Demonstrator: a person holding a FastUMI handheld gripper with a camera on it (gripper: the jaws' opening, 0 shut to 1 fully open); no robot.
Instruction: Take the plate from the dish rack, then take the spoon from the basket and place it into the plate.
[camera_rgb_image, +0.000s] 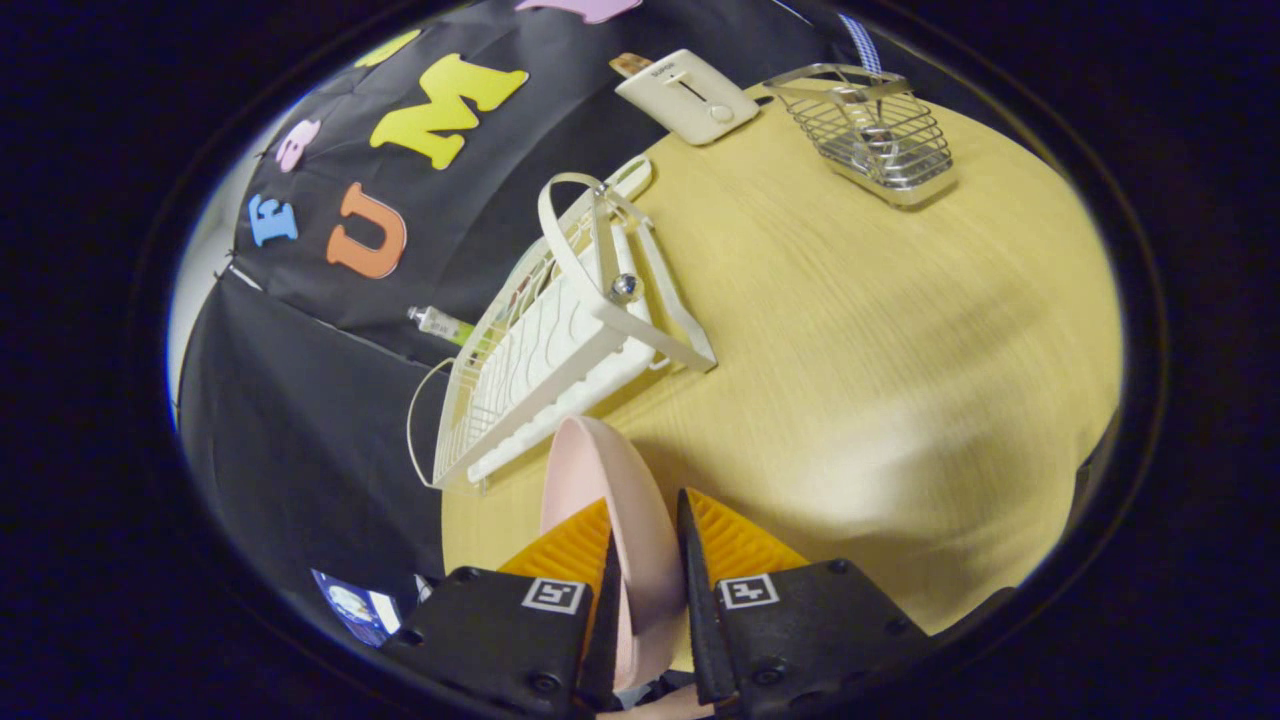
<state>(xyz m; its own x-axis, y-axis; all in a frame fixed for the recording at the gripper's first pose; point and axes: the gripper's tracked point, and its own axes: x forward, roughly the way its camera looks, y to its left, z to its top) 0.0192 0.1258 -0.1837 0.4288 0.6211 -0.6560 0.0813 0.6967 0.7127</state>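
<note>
gripper (645, 545) clamped on pink plate (610, 500) rim, held on edge between both fingers, clear of white dish rack (560, 350) just ahead. likely light, stiff, slick; deeper rim pinch safer. far beyond, wire basket (880, 140) holding spoon (872, 128).

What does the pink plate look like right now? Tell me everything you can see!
The pale pink round plate looks smooth and matte, maybe plastic. It stands on edge, seen almost edge-on, so its thin curved rim shows. The claw pinches it, one finger on each side. It sticks out ahead of the fingers, over the light wooden table, just in front of the white wire dish rack. Whether it touches the rack is unclear.
</note>
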